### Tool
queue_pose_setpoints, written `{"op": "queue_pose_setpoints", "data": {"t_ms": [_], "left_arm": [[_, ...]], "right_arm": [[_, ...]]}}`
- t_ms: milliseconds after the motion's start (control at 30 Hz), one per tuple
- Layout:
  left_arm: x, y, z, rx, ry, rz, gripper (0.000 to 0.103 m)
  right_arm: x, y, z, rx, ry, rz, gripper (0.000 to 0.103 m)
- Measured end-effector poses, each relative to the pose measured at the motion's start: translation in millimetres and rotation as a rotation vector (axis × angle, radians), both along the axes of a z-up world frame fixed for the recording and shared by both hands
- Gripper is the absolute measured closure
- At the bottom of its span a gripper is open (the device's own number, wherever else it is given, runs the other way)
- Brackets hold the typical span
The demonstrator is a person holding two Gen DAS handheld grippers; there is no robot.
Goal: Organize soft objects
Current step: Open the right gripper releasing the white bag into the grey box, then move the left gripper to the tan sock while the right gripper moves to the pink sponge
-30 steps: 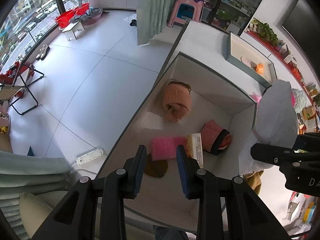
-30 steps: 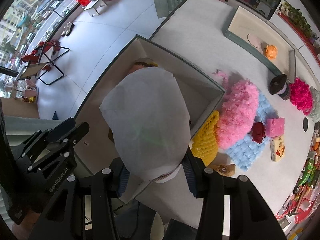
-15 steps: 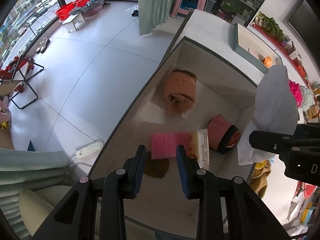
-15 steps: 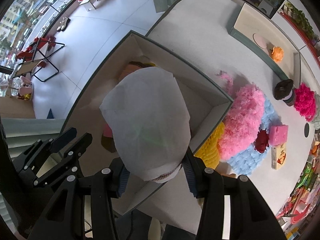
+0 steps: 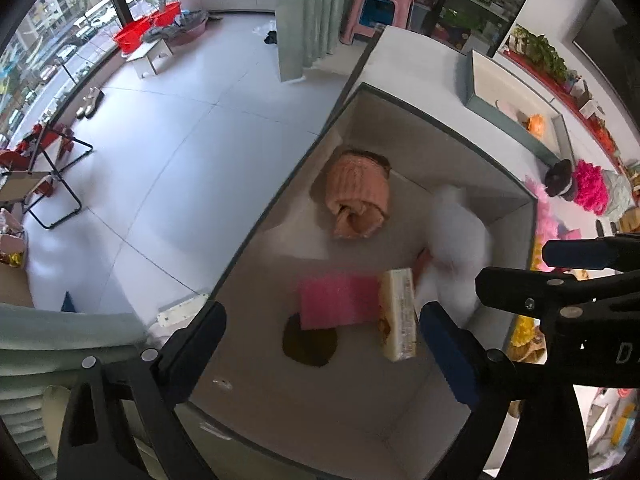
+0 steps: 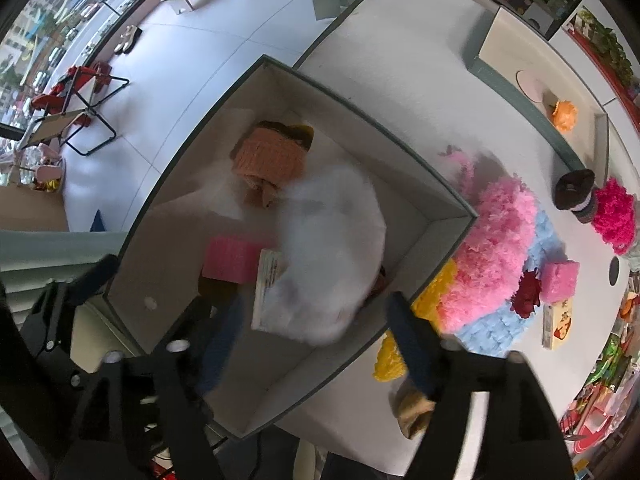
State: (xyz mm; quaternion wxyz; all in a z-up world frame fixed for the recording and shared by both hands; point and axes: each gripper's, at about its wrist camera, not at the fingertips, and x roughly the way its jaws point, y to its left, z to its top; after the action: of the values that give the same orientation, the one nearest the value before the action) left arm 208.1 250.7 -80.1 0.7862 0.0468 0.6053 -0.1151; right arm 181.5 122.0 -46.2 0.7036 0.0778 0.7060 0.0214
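A grey-rimmed box (image 5: 440, 120) (image 6: 360, 108) holds an orange knitted roll (image 5: 356, 196) (image 6: 268, 156), a pink sponge (image 5: 340, 300) (image 6: 232, 260), a beige packet (image 5: 398, 316) (image 6: 268, 276) and a dark brown round piece (image 5: 310, 344). A white fabric pouch (image 5: 456, 236) (image 6: 332, 240) shows blurred inside the box, free of any finger. Above it my right gripper (image 6: 316, 316) points down, its jaws opening, with nothing pressed between them. My left gripper (image 5: 324, 324) hangs over the box's near end, jaws opening wide and empty.
On the white table right of the box lie a pink fluffy piece (image 6: 492, 248), a blue fluffy mat (image 6: 500, 324), a yellow one (image 6: 432, 288), a pink cube (image 6: 558, 282) and a magenta pompom (image 6: 614, 216). A shallow tray (image 6: 540, 80) sits farther back. The floor drops away left of the box.
The white pouch has left my right gripper and dropped into the box. Both grippers' jaws have spread apart.
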Motion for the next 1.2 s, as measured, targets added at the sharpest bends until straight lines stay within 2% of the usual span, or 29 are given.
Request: {"op": "queue_pose_setpoints", "data": {"t_ms": [133,167,200,267,433,667,933,1200], "left_arm": [[1,1,-2,-0.004,0.017,0.000,0.001],[0,2,0,-0.009,0.016,0.002,0.001],[0,2,0,-0.013,0.016,0.005,0.001],[0,4,1,-0.013,0.030,0.012,0.001],[-1,7,1,0.009,0.058,0.025,0.001],[-10,0,4,0.111,0.075,-0.029,0.001],[-23,-37,19,0.148,0.070,-0.140,0.001],[-43,-99,33,0.118,0.088,-0.257,0.001]], "right_arm": [[-3,-4,5,-0.008,-0.014,0.003,0.013],[-5,-4,7,-0.012,-0.024,0.005,0.002],[-7,-5,11,-0.016,-0.043,0.004,0.001],[-10,-7,16,-0.014,-0.070,0.004,0.000],[-22,-20,21,0.013,-0.066,-0.035,0.000],[-53,-53,21,0.035,-0.053,-0.134,0.000],[-114,-118,10,0.091,-0.024,-0.364,0.000],[-179,-192,-14,0.098,0.018,-0.602,0.000]]}}
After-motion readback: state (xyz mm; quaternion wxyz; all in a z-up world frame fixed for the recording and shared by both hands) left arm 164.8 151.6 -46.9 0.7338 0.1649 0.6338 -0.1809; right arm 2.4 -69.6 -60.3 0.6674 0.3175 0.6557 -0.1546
